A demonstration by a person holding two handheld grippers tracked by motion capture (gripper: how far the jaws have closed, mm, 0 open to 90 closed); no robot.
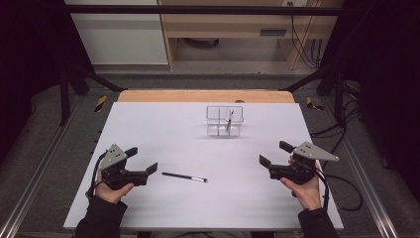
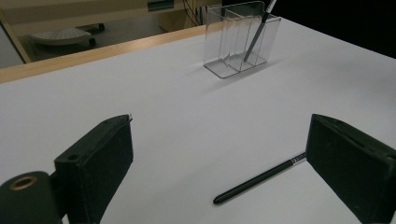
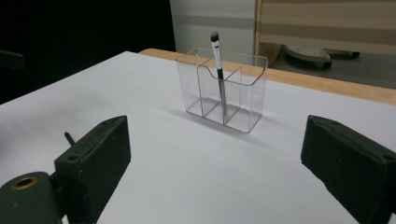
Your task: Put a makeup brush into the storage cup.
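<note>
Two brushes, one loose on white table, one stowed upright in clear holder.
Loose black brush [image 1: 183,176] flat on table [image 1: 148,129], near left gripper [image 1: 143,165], jaws spread wide, grasping nothing. Second brush [image 3: 218,70] leaning in middle compartment of clear organiser [image 3: 243,93], toward far edge. Right gripper [image 1: 272,154] well apart, jaws spread, empty.

We see a white table [image 1: 148,124] with a pale wooden far edge. On it lies a black pen [image 1: 184,176] with a silver band. The organiser [image 1: 225,120] is clear and colourless; its brush [image 3: 219,70] has a silver-grey handle and dark tip. Both grippers' jaws are matt black, their top plates grey.
</note>
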